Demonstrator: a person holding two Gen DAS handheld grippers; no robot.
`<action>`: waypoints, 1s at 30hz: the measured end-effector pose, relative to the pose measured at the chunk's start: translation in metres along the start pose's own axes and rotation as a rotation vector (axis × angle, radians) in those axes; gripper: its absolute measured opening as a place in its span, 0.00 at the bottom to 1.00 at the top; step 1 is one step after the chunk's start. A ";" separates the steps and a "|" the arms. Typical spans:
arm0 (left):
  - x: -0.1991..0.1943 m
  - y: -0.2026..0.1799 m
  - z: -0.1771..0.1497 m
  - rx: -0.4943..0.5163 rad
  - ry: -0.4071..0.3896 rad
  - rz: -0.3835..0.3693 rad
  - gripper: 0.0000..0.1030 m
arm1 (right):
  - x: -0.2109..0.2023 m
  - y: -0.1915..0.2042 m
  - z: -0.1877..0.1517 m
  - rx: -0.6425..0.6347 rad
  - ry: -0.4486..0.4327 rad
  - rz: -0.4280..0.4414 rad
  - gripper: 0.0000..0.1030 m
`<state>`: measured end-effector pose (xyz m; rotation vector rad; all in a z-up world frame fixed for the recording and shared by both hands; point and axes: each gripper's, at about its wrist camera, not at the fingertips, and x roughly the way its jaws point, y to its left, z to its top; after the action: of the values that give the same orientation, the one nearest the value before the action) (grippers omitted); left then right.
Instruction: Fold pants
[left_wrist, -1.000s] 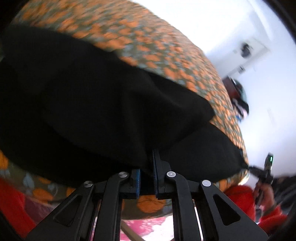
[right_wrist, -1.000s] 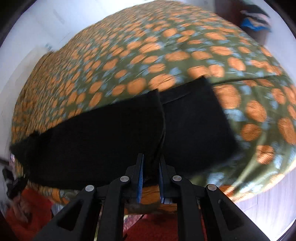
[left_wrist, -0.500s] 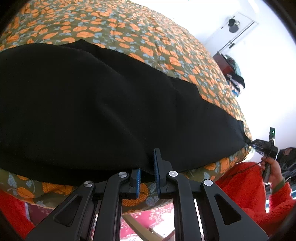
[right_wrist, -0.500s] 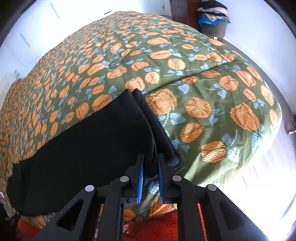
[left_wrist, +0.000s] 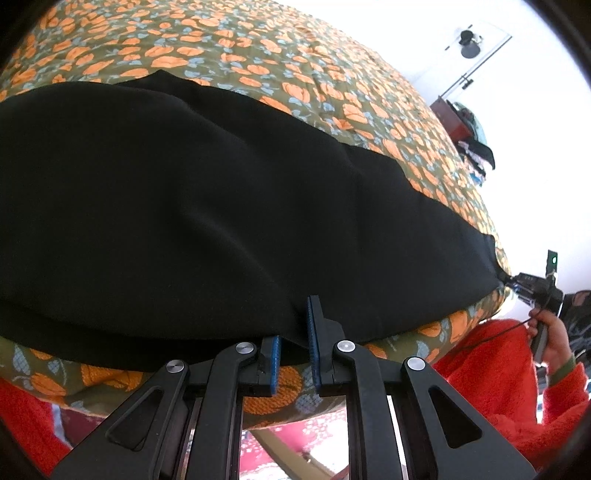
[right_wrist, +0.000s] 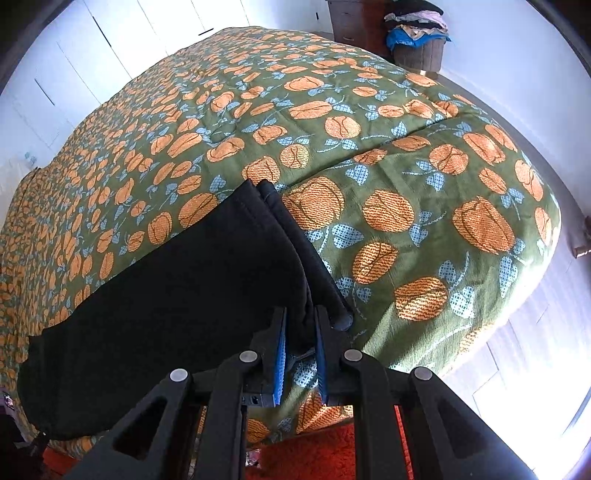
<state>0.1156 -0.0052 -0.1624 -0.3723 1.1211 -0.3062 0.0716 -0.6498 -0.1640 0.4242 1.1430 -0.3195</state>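
Black pants (left_wrist: 184, 206) lie stretched lengthwise along the near side of a bed with a green bedspread (left_wrist: 332, 74) patterned with orange flowers. My left gripper (left_wrist: 294, 319) is shut on the pants' near edge, with cloth between its blue pads. In the right wrist view the pants (right_wrist: 177, 288) run away to the left, one layer doubled over the other. My right gripper (right_wrist: 300, 310) is shut on their end by the hem. That same gripper (left_wrist: 511, 281) shows far right in the left wrist view, held by a hand (left_wrist: 550, 332).
The bedspread (right_wrist: 406, 177) extends beyond the pants to the right and far side. A laundry basket (right_wrist: 419, 48) piled with clothes stands by a dresser (right_wrist: 347, 18) in the far corner. White wardrobe doors (right_wrist: 74, 74) line the left. A red sleeve (left_wrist: 498, 376) and red rug (right_wrist: 314, 454) lie below.
A second ago both views were blurred, with the pants bunched and swinging. They have since settled flat and straight on the bed. Both grippers kept their hold and have barely moved since.
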 end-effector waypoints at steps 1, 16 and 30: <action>0.000 -0.001 -0.001 0.006 0.004 0.003 0.08 | 0.000 0.000 0.000 -0.001 -0.001 -0.001 0.14; 0.004 0.004 -0.013 -0.006 0.140 0.092 0.40 | 0.000 0.004 -0.002 -0.022 0.001 -0.016 0.14; -0.077 0.014 0.033 0.148 -0.208 0.215 0.65 | -0.052 -0.002 -0.009 0.051 -0.267 0.089 0.69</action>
<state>0.1153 0.0443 -0.0929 -0.1464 0.9187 -0.1550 0.0433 -0.6453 -0.1194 0.4612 0.8544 -0.3175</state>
